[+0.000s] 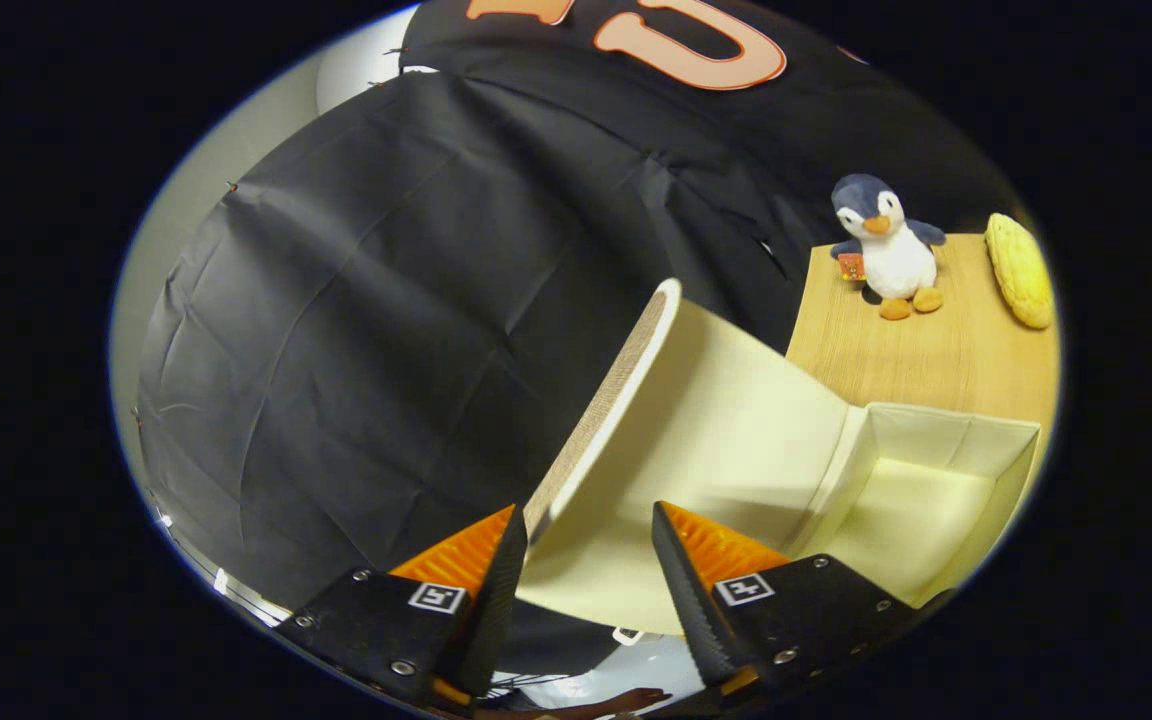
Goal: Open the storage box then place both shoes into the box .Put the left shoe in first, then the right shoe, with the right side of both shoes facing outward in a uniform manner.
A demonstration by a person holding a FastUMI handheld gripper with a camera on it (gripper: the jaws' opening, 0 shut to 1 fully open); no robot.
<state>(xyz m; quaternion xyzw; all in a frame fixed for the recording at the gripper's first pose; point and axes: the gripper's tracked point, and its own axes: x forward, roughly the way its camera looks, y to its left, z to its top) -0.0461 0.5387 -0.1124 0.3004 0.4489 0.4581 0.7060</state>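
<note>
Between our gripper's (586, 550) fingers sits the raised lid (696, 440) of the storage box (936, 500) — the left finger touches its edge, the right stands apart, so we judge the jaws partly open, propping the lid rather than clamping it. We see the box interior bare, ready for shoes — beyond it, a plush penguin (886, 245) and a corn cob (1019, 270) stand on the wooden table (936, 350)
</note>
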